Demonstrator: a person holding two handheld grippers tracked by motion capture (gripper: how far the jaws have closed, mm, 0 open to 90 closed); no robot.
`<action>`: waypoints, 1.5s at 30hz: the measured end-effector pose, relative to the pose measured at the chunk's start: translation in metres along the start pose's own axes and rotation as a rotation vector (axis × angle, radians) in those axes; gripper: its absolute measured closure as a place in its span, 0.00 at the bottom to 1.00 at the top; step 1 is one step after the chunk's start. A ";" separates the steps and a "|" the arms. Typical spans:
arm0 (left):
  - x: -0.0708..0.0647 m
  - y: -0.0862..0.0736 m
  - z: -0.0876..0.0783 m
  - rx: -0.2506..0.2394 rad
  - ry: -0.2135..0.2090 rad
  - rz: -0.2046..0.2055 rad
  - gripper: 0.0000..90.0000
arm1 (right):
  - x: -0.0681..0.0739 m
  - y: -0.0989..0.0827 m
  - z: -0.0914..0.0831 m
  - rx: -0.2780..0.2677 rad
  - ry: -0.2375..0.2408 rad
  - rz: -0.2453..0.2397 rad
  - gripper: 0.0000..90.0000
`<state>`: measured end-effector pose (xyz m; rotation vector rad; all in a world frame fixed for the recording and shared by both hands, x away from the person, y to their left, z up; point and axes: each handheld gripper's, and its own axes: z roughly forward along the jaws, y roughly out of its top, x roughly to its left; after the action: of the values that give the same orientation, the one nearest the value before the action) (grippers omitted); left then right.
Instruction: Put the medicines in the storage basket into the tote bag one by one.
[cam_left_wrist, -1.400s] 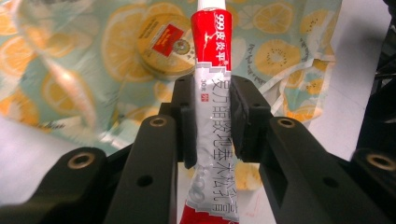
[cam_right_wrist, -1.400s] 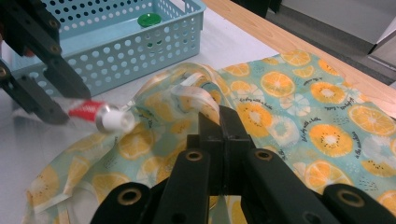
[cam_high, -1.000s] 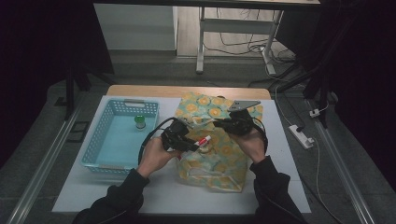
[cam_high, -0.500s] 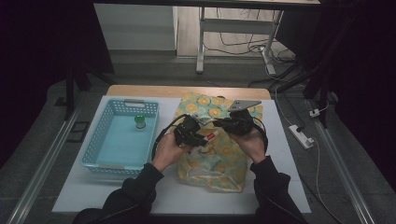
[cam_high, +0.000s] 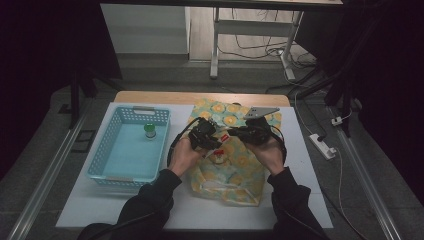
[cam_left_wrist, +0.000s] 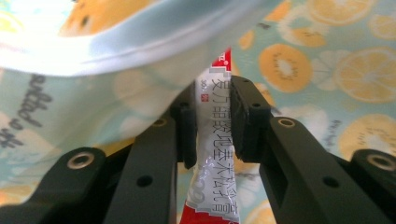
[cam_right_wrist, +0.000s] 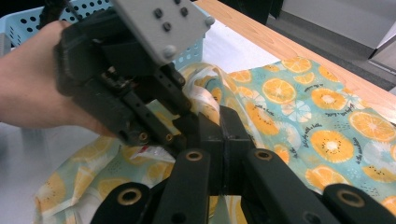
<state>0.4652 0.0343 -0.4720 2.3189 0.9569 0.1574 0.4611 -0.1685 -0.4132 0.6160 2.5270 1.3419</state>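
Fabric bag (cam_high: 235, 165), one; sachet (cam_left_wrist: 215, 154), one; bottle (cam_high: 150, 130), one.

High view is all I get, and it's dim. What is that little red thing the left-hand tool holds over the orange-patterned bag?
Observer: The left gripper view shows it up close. The left gripper pinches a slim silvery sachet with red ends and printed characters.
Operator: Has it gone inside yet?
Observer: Its top end reaches the pale lifted rim of the bag. I cannot tell how far in it goes.
Operator: And the other tool?
Observer: In the right gripper view, the right gripper is shut on the bag's edge and holds the mouth up.
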 end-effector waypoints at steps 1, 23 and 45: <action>0.001 0.000 0.001 0.001 0.007 -0.004 0.81 | 0.000 0.000 0.000 -0.001 0.000 0.000 1.00; 0.025 -0.002 0.021 0.042 0.073 -0.071 0.81 | 0.000 -0.002 0.006 0.016 -0.003 0.002 1.00; 0.017 -0.007 -0.005 -0.015 -0.011 -0.056 0.55 | -0.003 -0.004 0.004 0.015 -0.002 0.010 1.00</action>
<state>0.4720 0.0524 -0.4738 2.2747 1.0111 0.1282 0.4642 -0.1684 -0.4188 0.6336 2.5376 1.3265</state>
